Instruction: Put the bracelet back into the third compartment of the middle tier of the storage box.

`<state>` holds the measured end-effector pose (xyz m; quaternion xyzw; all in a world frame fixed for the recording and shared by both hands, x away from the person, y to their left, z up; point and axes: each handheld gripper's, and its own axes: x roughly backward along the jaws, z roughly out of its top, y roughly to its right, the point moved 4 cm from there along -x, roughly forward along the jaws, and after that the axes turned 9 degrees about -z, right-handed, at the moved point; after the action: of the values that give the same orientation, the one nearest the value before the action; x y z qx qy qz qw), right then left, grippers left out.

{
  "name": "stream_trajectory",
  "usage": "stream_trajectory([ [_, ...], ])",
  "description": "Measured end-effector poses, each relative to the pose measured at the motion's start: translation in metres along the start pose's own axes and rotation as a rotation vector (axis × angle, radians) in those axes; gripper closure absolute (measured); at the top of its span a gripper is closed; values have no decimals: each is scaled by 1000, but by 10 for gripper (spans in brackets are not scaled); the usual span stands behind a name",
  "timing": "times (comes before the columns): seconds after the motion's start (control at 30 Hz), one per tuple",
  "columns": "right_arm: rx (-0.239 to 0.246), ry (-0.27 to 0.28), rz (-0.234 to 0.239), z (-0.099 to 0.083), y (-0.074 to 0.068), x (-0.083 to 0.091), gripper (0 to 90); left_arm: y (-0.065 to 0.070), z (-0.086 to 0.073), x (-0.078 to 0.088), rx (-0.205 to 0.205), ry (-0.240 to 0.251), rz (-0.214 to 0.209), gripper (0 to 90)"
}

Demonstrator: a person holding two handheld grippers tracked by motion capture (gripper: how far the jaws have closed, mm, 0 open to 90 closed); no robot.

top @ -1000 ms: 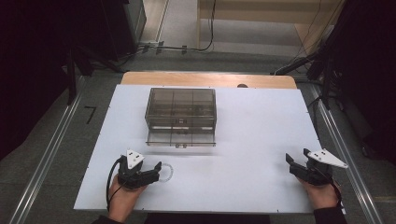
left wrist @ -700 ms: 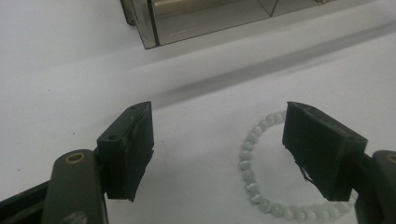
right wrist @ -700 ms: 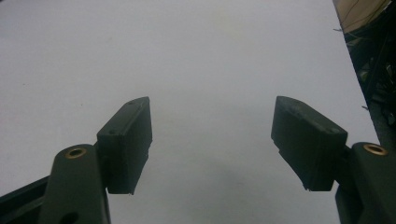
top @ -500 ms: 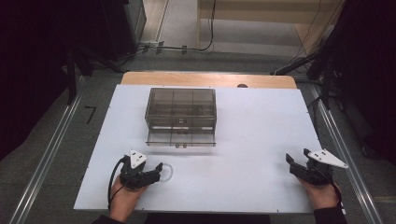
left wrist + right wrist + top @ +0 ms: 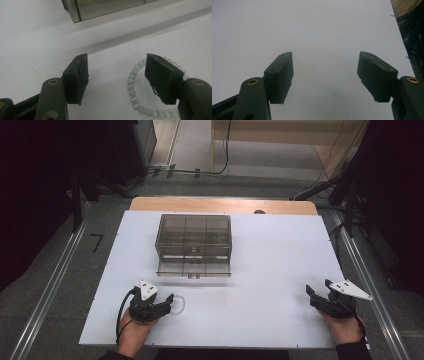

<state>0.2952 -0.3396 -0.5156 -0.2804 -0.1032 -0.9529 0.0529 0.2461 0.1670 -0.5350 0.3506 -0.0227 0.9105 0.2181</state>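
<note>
Barely shifted, both open: left gripper frames a bead bracelet; right gripper, bare table.

Evenly lit white surface, dark surroundings. Soft shadow beneath the smoky box. Gripper views dim, grainy, blue-tinted; near jaws slightly blurred.

The flat white tabletop board is plain and unpatterned, with a strip of tan wood along its twelve o'clock edge. The smoky grey-brown translucent plastic drawer box shows paler divider lines. The ring of milky white round beads has a pearly sheen. Both black two-jaw grippers, left and right, carry pale grey three-cornered plates.
</note>
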Motion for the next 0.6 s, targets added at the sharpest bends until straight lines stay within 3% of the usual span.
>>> stream_trajectory([
  [0.33, 1, -2, 0, 0, 0, -1, 275, 3, -1, -2, -10, -15, -38, 507],
  [0.6, 2, -3, -3, 0, 0, -1, 276, 3, -2, -3, -21, -22, -23, 602],
])
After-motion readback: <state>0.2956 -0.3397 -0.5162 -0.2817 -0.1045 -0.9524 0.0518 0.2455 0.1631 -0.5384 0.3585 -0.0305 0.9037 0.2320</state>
